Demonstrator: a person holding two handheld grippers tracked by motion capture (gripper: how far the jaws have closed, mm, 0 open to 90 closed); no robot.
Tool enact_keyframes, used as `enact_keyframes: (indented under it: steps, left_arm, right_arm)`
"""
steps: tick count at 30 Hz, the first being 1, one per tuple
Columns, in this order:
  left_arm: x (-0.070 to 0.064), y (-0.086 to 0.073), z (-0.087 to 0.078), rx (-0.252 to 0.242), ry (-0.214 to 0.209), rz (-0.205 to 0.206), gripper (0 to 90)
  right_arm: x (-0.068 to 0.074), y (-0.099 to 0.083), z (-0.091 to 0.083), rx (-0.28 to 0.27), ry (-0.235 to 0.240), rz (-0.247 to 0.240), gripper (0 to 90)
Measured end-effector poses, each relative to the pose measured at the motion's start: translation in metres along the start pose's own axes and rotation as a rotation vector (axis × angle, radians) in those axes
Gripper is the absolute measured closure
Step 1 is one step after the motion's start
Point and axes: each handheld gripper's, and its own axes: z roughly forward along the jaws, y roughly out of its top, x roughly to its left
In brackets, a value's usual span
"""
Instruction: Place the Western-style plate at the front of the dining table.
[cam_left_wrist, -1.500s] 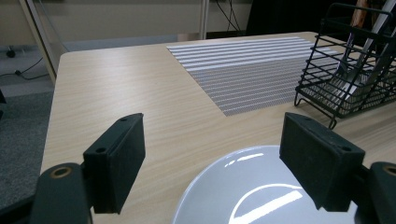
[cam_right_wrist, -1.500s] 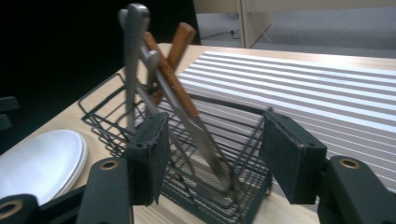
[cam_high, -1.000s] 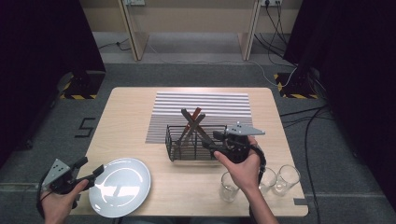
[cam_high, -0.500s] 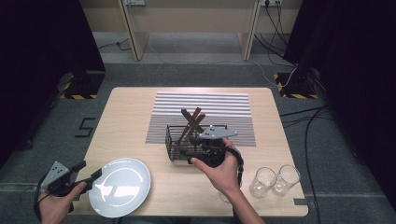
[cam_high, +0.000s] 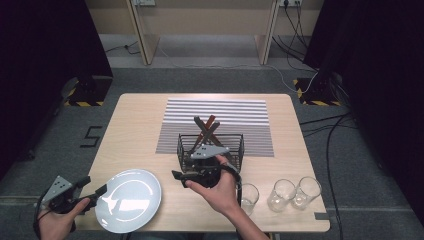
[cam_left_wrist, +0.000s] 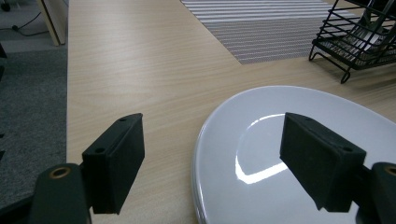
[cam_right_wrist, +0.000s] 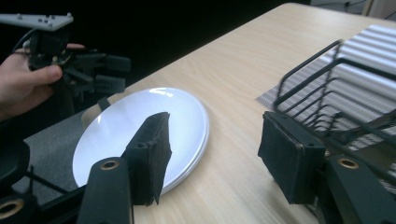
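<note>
The white plate (cam_high: 128, 200) lies flat at the near left of the worktop (cam_high: 135, 125), and both claws are turned toward it. It looks like glazed ceramic, so I judge it stiff, fairly heavy for its size, slick on its glossy face (a bright reflection shows across it) and liable to chip or break if dropped. The rim is the only sensible place to take it, since the centre lies flat on the wood; a pad above and a pad below the edge would do. In the left gripper view the rim (cam_left_wrist: 198, 154) looks doubled, so it may be two plates stacked, though I cannot tell for sure. The left claw (cam_left_wrist: 229, 158) stands wide open and empty, straddling the plate's left edge without touching it. The right claw (cam_right_wrist: 212, 158) is also open and empty, hovering between the plate and the black wire rack (cam_high: 210, 150), which sits just right of the plate at mid-worktop. Counted: one plate (or one stack), one wire rack holding two crossed wooden utensils (cam_high: 206, 129), three clear glasses (cam_high: 280, 192) in a row at the near right, and one striped mat (cam_high: 215, 112) beneath the rack.
</note>
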Motion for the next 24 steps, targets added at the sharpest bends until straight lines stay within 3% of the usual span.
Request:
enact_keyframes:
  steps: [14,24]
  left_arm:
    - [0.0,-0.004,0.002,0.078,-0.004,-0.012,23.3]
    - [0.0,-0.006,-0.003,0.141,-0.033,-0.031,31.9]
  right_arm:
    - [0.014,-0.022,0.04,0.119,0.073,-0.001,42.4]
    - [0.024,-0.038,0.065,0.212,0.153,0.016,42.6]
